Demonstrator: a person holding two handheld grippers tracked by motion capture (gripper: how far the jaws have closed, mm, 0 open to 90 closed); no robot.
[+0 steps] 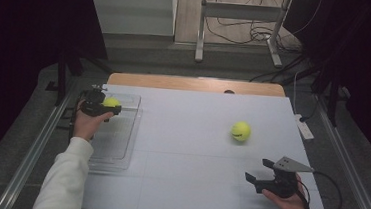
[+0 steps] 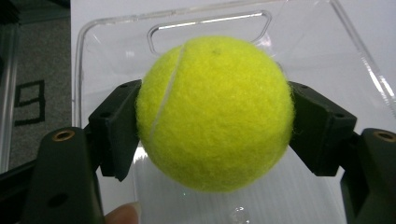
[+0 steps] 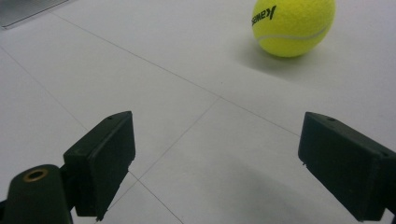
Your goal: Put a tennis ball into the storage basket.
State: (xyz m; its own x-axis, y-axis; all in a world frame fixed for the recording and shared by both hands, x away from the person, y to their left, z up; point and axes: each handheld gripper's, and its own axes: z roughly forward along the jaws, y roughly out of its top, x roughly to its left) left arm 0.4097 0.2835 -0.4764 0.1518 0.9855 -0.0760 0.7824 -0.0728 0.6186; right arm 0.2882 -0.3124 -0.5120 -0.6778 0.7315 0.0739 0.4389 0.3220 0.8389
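Note:
My left gripper (image 1: 109, 107) is shut on a yellow tennis ball (image 1: 111, 101) and holds it above the far end of a clear plastic tray (image 1: 115, 139) at the table's left. In the left gripper view that held ball (image 2: 215, 112) sits squeezed between both black jaws, with the tray's handle cut-out (image 2: 210, 25) behind it. A second tennis ball (image 1: 240, 131) with black lettering lies free on the white table, right of centre. My right gripper (image 1: 259, 173) stands open near the front right, pointing left. The free ball (image 3: 293, 25) lies ahead of it, apart from its jaws.
The white tabletop (image 1: 190, 150) has a wooden strip (image 1: 195, 83) along its far edge. A white power strip (image 1: 304, 128) lies by the right edge. Beyond the table stand a metal frame (image 1: 239, 28) and loose cables on the floor.

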